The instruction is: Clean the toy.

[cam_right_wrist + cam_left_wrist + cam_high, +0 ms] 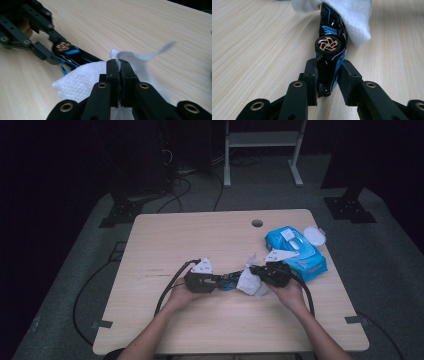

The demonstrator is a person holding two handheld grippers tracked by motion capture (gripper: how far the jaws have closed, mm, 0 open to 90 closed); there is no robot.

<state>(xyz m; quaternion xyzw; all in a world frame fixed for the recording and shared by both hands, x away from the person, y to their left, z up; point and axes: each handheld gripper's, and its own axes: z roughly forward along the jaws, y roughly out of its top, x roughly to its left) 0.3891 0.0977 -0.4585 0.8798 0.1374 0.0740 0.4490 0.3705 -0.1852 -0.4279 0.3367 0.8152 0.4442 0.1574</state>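
High view, left claw (220, 281) clamping toy car (229, 281), right claw (253, 276) pinching wipe (248, 282) against car, wipe pack (296, 252) beyond it on counter (200, 240).

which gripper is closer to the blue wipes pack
Right. The right gripper, shut on the white wipe, sits just beside the blue wipes pack. The left gripper, shut on the toy car, is farther off.
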